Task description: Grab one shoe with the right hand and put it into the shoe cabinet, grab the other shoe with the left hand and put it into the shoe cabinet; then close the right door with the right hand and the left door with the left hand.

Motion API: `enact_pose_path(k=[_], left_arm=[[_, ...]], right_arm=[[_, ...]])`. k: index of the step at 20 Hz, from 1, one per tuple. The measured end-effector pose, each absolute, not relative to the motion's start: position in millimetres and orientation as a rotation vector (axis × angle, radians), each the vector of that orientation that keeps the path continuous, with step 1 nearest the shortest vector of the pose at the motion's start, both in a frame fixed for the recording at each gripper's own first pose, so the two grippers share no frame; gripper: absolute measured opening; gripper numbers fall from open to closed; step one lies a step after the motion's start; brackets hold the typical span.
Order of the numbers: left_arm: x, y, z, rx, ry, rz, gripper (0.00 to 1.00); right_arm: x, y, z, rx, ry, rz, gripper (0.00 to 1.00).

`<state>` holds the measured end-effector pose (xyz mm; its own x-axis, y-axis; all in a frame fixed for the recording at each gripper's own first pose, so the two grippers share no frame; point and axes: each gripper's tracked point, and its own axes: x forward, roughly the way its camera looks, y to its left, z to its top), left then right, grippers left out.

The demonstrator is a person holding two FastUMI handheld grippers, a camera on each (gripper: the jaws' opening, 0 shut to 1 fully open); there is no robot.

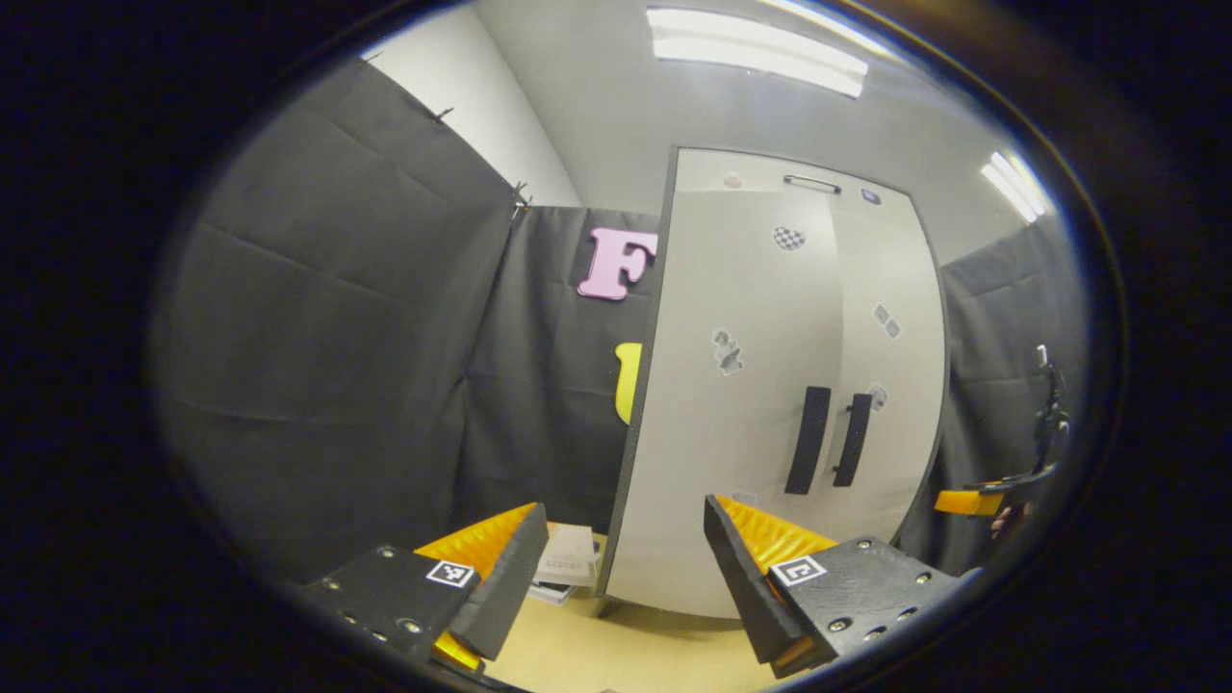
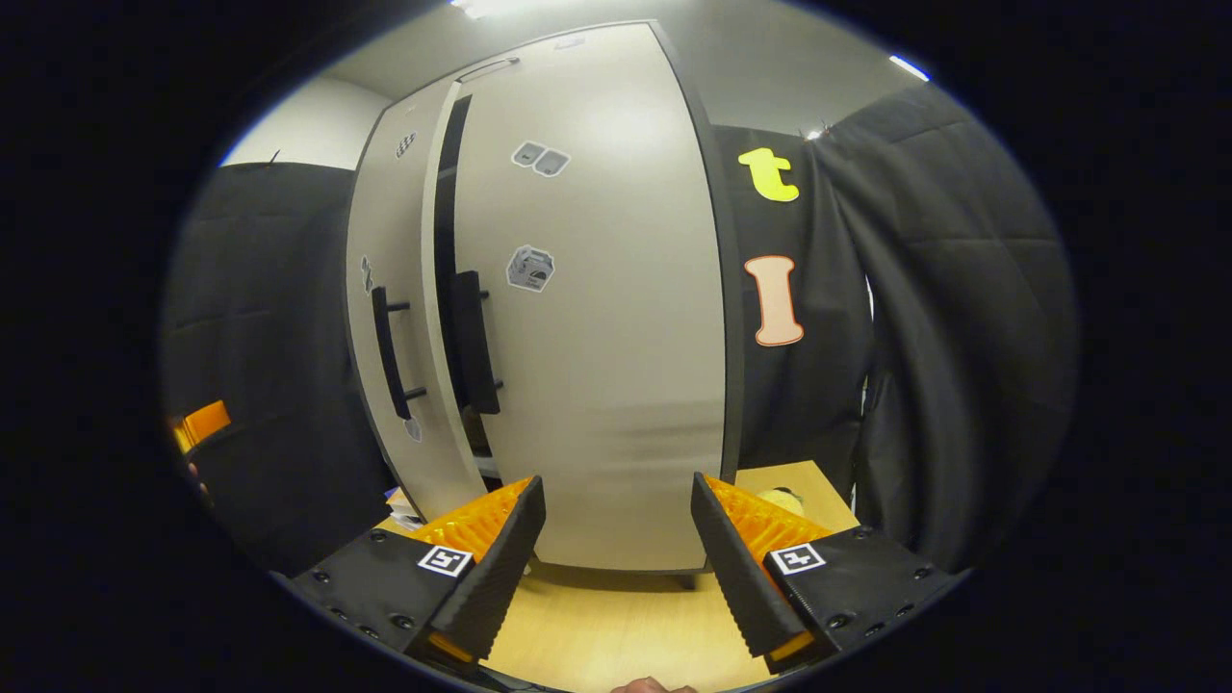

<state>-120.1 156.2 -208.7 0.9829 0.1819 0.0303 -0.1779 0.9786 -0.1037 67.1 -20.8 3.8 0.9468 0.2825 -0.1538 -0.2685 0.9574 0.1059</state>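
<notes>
The left claw [image 1: 616,568] is spread wide with nothing held, the shoe cabinet [image 1: 770,385] standing ahead on the bench [image 1: 616,654], both doors nearly shut. The right claw [image 2: 616,549] is likewise released and empty; a dark gap [image 2: 445,241] between the doors is seen from the right gripper view.

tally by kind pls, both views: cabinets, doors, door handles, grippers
Shoe cabinet: 1
Cabinet doors: 2, left door and right door
Black door handles: 2, left handle and right handle
Grippers: 2, left gripper and right gripper, both open
Total: 7
</notes>
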Motion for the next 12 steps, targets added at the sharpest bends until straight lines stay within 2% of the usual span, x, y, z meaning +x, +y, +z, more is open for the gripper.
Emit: enact_pose_path(k=[8,9,12], left_arm=[[-107,154,-238,-0.082,0.018,0.135,0.95],[-104,156,-243,-0.091,0.027,0.135,1.0],[-101,167,-260,-0.104,0.039,0.147,1.0]], right_arm=[[79,-13,2,0.06,0.177,0.23,0.96],[79,-11,0,0.058,0.183,0.222,0.96],[83,2,-6,0.053,0.216,0.221,0.96]])
